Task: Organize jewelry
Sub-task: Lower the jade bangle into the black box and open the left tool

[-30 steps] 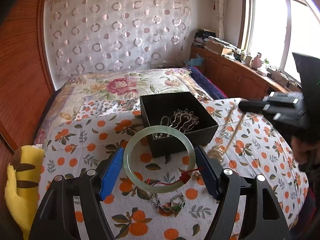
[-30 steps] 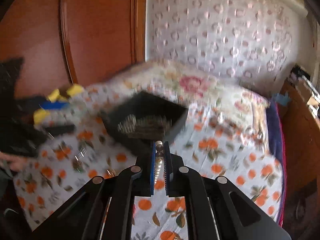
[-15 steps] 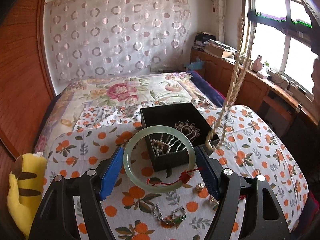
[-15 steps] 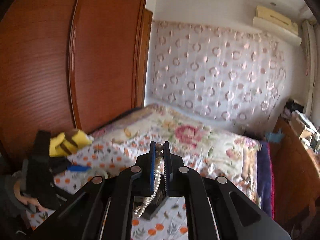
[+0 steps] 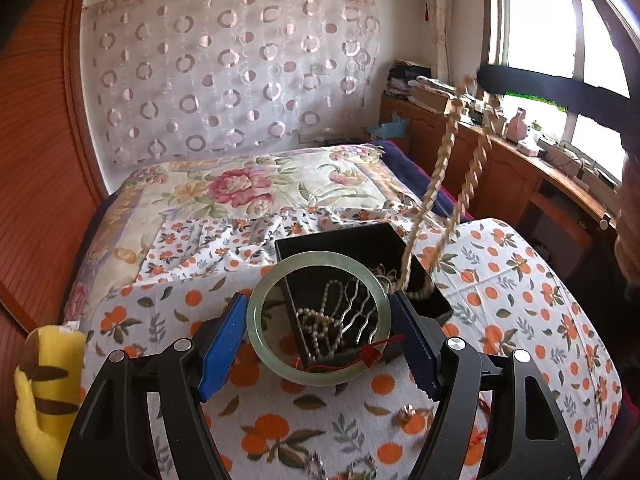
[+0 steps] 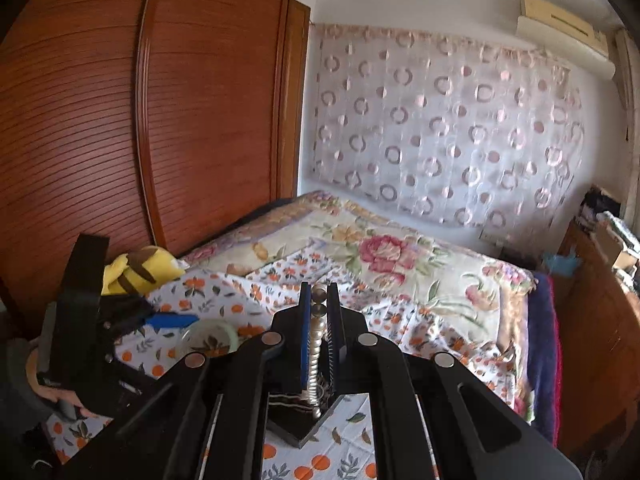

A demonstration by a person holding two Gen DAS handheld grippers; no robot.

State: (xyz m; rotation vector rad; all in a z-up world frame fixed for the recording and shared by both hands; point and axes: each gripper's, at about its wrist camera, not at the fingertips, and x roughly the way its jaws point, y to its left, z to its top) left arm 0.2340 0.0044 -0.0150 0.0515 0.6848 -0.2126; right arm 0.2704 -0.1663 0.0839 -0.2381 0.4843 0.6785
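My left gripper (image 5: 318, 320) is shut on a pale green jade bangle (image 5: 320, 259) with a red string tassel (image 5: 370, 356), gripped across its width by the blue pads. Through the ring I see the open black box (image 5: 332, 236), which holds a pearl strand and a wavy hairpin. My right gripper (image 6: 319, 300) is shut on a long beige bead necklace (image 5: 440, 160). The necklace hangs in two strands from high at the right, and its lower end reaches into the box. In the right wrist view the beads (image 6: 316, 344) run between the pads, above the box (image 6: 296, 420).
An orange-print cloth (image 5: 500, 280) covers the bed. A small ornament (image 5: 412, 416) and a chain (image 5: 340, 472) lie loose on it near me. At the left edge sits a yellow plush toy (image 5: 44, 380). Wooden cabinets (image 5: 500, 168) line the right side, a wardrobe (image 6: 100, 140) the left.
The right gripper has risen and lifted the bead necklace off the cloth, so it now dangles into the box. The left gripper has carried the bangle closer to the box.
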